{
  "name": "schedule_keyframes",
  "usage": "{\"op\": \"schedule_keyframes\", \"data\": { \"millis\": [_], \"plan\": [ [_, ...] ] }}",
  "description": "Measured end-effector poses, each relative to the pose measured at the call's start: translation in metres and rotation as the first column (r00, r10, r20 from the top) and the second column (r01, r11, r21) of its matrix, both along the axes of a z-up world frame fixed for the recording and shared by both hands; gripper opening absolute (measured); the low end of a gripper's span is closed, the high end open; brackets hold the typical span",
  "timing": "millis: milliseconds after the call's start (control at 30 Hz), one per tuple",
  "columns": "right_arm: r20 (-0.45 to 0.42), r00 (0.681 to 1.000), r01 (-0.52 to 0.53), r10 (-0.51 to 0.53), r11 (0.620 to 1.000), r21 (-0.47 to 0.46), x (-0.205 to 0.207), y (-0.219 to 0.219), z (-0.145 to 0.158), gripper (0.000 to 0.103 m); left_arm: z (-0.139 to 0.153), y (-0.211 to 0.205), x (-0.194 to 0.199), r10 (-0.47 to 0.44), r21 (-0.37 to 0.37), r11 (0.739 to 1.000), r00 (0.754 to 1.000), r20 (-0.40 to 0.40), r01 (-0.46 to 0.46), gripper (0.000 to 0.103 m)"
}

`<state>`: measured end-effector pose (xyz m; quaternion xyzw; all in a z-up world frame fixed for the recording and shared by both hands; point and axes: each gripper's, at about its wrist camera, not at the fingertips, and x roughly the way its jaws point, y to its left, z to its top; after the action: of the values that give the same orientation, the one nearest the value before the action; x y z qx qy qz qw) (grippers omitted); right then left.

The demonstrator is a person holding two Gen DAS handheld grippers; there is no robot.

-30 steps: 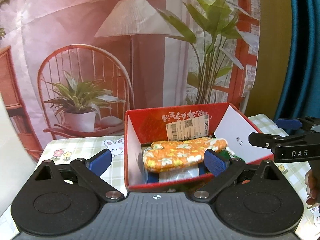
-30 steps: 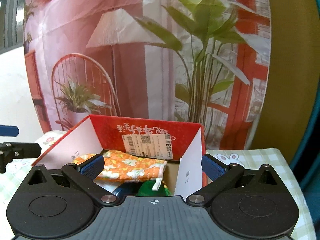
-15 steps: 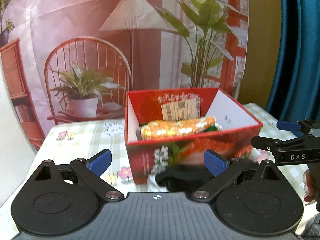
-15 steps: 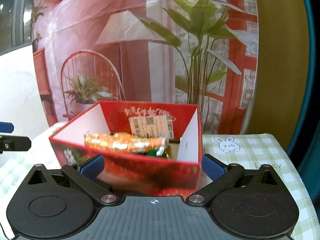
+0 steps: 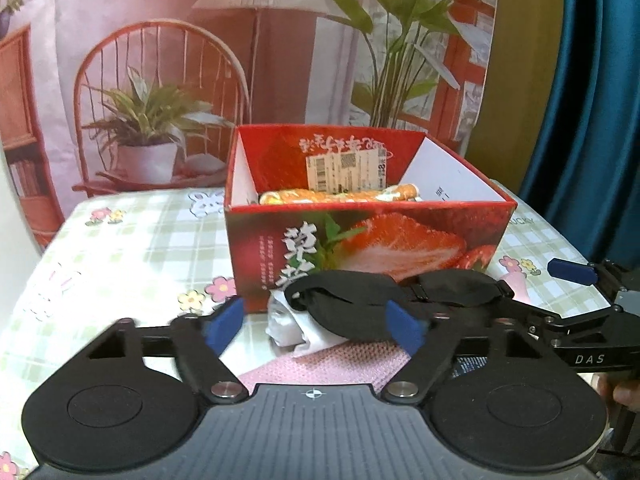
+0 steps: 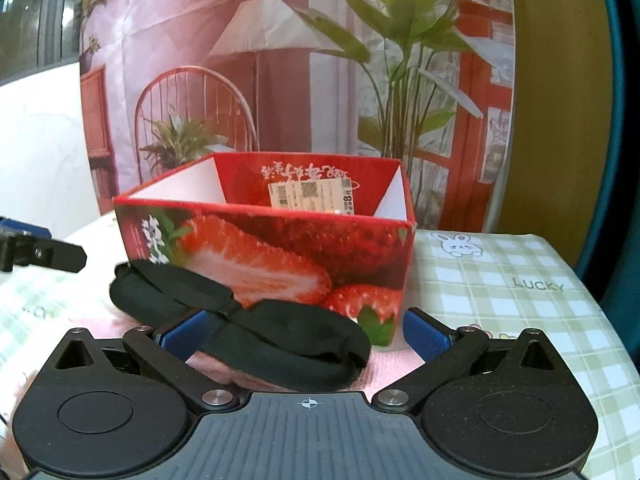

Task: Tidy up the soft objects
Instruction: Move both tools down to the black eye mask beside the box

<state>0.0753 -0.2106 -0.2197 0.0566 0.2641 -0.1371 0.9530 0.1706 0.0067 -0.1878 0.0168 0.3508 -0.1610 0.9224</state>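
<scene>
the left gripper (image 5: 316, 322) is closing, jaws still apart, over the black eye mask (image 5: 384, 300) on a pink cloth (image 5: 320, 364). the right gripper (image 6: 304, 334) stands wide open around the mask's other end. just beyond sits the strawberry box (image 5: 360, 240) on the desk (image 5: 120, 248), holding an orange floral mitt (image 5: 340, 196).

The left hand-held gripper (image 5: 314, 322), jaws closing, frames a black eye mask (image 5: 360, 300) before the strawberry box (image 5: 360, 236).

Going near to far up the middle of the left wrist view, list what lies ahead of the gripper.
left gripper, jaws closing with nothing pressed between them → pink knitted cloth → black eye mask → red strawberry box → orange floral cloth inside it → printed backdrop.
</scene>
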Motion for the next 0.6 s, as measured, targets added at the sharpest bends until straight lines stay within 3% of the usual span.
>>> {"op": "schedule_keyframes", "data": {
  "millis": [33,100,233,600],
  "plan": [
    [0.005,1.000,-0.001,0.001,1.000,0.000,-0.001,0.000,-0.002,0.102,-0.003,-0.001,0.001,-0.006,-0.007,1.000,1.000,-0.011,0.006,0.057],
    [0.014,1.000,-0.007,0.007,1.000,0.017,-0.002,-0.003,-0.005,0.096,-0.010,-0.002,0.006,-0.019,-0.017,1.000,0.999,-0.035,0.018,0.050],
    [0.025,1.000,-0.016,0.014,0.998,0.061,0.000,-0.010,-0.011,0.081,-0.020,-0.003,0.017,-0.013,-0.038,0.999,0.998,-0.055,0.011,0.050],
    [0.012,1.000,-0.007,0.006,0.991,0.133,0.012,-0.023,-0.029,0.065,-0.035,-0.013,0.056,-0.008,-0.054,0.999,0.997,-0.074,0.004,0.050]
  ]
}}
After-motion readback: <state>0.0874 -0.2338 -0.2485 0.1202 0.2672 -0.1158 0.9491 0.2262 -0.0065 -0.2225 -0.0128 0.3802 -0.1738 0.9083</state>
